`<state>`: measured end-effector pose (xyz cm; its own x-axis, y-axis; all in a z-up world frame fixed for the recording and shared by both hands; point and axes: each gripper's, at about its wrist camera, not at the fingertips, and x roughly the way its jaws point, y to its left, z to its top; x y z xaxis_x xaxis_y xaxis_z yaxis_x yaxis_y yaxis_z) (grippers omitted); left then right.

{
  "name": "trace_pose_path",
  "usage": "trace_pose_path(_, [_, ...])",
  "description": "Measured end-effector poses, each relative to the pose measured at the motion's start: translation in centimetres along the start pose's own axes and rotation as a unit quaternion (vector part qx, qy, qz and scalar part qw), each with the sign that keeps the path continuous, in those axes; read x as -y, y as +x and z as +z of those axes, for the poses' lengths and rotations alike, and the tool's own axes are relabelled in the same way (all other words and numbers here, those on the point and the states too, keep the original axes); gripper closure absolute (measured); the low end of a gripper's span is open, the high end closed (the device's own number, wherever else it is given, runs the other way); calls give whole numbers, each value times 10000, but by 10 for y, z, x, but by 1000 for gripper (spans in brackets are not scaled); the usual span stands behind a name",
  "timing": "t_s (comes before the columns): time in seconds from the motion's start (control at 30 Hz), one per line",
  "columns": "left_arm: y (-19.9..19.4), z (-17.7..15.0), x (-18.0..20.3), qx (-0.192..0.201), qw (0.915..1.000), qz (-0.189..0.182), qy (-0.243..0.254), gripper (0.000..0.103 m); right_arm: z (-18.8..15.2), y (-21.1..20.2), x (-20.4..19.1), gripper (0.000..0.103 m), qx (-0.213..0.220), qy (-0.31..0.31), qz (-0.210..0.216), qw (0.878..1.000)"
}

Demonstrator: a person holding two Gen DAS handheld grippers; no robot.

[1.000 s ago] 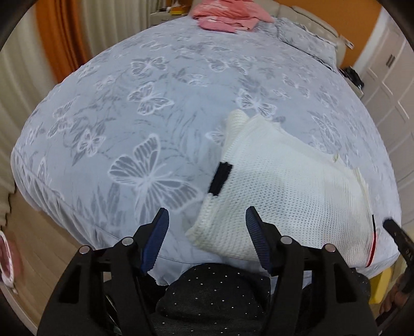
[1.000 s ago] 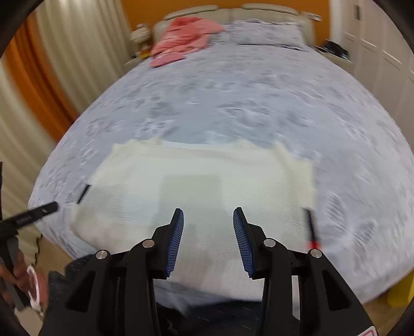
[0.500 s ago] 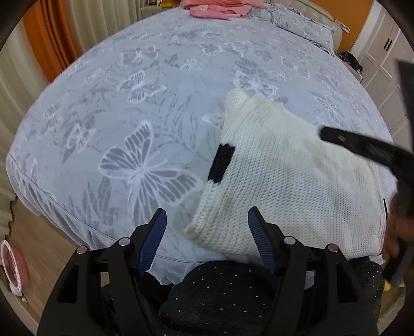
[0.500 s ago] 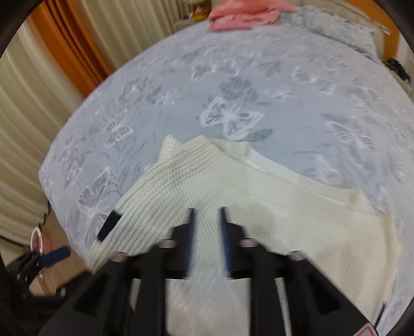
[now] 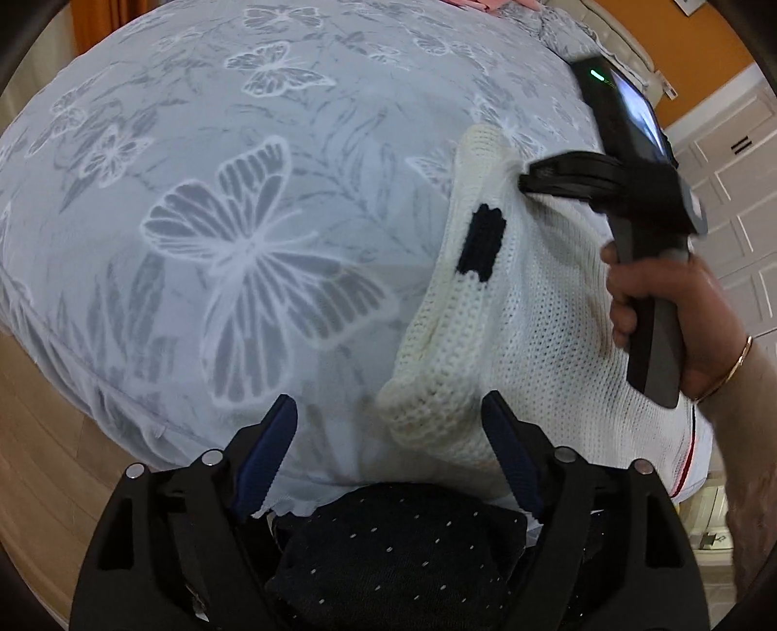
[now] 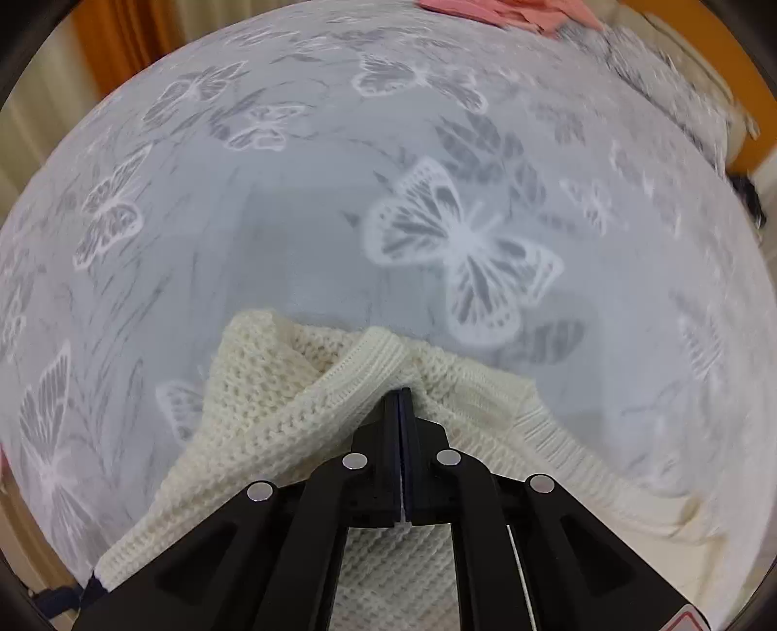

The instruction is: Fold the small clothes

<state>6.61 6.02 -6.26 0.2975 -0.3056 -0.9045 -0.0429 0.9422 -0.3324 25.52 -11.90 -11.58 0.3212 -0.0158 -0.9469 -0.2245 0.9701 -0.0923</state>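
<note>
A cream knit sweater with a black patch lies at the near edge of the bed. In the left wrist view my left gripper hangs low over the sweater's near corner. Its jaws are opening; the corner sits between the blue pads, which do not press on it. In the right wrist view my right gripper is shut on the ribbed edge of the sweater at its far corner, and the knit bunches around the tips. The left wrist view shows that right gripper, held by a hand.
The bedspread is grey-blue with white butterflies and drops off at the near edge to a wooden floor. Pink clothes lie at the bed's far end. A dark dotted cloth is below the left gripper. White cupboards stand at the right.
The right gripper swept from the sweater's middle to its far corner and shut on the ribbed edge. The left gripper sank toward the near corner and its jaws widened.
</note>
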Motion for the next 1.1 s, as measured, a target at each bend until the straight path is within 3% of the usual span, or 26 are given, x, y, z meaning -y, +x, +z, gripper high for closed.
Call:
trace_pose_path(0.1, [4, 4, 5, -73, 9999, -101, -50, 27, -18, -42, 29, 98, 464, 955, 772, 9913])
trace_pose_path(0.17, [3, 4, 10, 11, 10000, -57, 32, 26, -33, -45, 36, 98, 418, 1199, 1006, 9868])
trace_pose_path(0.23, [8, 5, 16, 49, 9998, 117, 176, 24, -48, -24, 32, 98, -104, 886, 753, 9932])
trace_pose_path(0.4, [16, 8, 26, -25, 9993, 224, 283, 24, -92, -79, 64, 96, 531, 1339, 827, 9861])
trace_pose_path(0.47, [17, 9, 31, 7, 9987, 342, 375, 24, -118, -101, 81, 89, 736, 1528, 647, 9834])
trace_pose_path(0.63, [22, 11, 36, -1, 9985, 416, 349, 22, -198, -135, 147, 87, 845, 2066, -117, 9747])
trace_pose_path(0.7, [26, 11, 39, -45, 9990, 357, 275, 20, -228, -143, 175, 71, 811, 2422, -287, 9664])
trace_pose_path(0.77, [30, 11, 40, -75, 9996, 220, 149, 16, -262, -148, 209, 40, 782, 2841, -430, 9546])
trace_pose_path(0.8, [34, 11, 38, -125, 9998, 132, 0, 15, -280, -147, 225, 38, 725, 3067, -439, 9480])
trace_pose_path(0.9, [45, 8, 31, -259, 9989, -36, -385, 15, -315, -132, 260, 37, 486, 3637, 4, 9303])
trace_pose_path(1.03, [47, 8, 29, -162, 9984, -24, -541, 16, -338, -92, 280, 33, 160, 4211, 958, 9018])
trace_pose_path(1.07, [47, 8, 31, -154, 9984, 12, -541, 18, -339, -84, 278, 35, 123, 4274, 1154, 8966])
trace_pose_path(1.1, [47, 7, 31, -139, 9983, 60, -555, 27, -339, -75, 274, 46, 136, 4296, 1390, 8922])
